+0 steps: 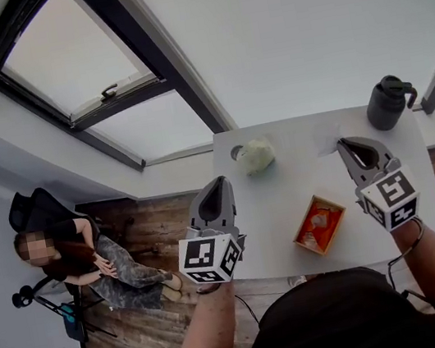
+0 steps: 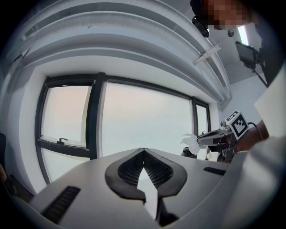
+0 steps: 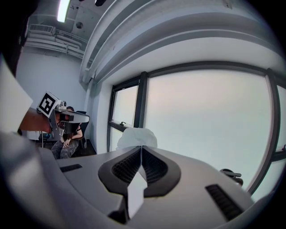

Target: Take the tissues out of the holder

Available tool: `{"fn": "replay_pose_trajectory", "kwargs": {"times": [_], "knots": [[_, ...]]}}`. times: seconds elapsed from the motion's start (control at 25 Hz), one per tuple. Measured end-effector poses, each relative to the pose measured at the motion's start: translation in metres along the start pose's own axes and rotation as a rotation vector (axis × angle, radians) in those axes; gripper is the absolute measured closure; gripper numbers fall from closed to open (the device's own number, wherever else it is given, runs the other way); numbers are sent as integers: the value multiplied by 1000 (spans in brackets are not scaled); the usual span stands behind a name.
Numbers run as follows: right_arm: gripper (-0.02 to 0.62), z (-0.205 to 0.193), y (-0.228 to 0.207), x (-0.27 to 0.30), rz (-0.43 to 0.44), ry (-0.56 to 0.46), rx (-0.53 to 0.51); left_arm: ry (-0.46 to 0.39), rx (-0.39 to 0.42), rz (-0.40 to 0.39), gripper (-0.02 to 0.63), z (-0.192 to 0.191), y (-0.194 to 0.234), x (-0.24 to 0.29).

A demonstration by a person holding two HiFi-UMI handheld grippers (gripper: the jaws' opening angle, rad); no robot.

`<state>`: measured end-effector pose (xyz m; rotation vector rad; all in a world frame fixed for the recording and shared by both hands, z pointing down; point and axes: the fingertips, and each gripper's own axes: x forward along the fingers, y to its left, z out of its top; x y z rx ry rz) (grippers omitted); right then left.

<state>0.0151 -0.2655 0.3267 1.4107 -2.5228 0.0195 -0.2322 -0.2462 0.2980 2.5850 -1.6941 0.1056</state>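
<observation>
The tissue holder (image 1: 319,224), a small orange open-topped box, lies on the white table (image 1: 287,190) between my two grippers. My right gripper (image 1: 342,142) is raised above the table's far right part, shut on a white tissue (image 3: 136,135) that bunches up past its tips. The left gripper view shows that same tissue (image 2: 191,142) hanging from the right gripper's tips. My left gripper (image 1: 222,179) hovers at the table's left edge, its jaws (image 2: 143,150) shut with nothing between them. A crumpled pale green-white wad (image 1: 256,156) lies at the far left of the table.
A dark lidded mug (image 1: 388,103) stands at the table's far right corner. A person sits on a chair (image 1: 74,261) on the wooden floor to the left. Large windows run behind the table.
</observation>
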Motion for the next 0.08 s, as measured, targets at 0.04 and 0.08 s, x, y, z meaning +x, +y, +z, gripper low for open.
{"fn": "replay_pose_trajectory", "kwargs": {"times": [0.04, 0.08], "knots": [[583, 0, 0, 1, -1, 0, -2, 0, -1, 1, 601, 0, 1, 0], [583, 0, 0, 1, -1, 1, -4, 1, -2, 3, 601, -1, 2, -1]]}}
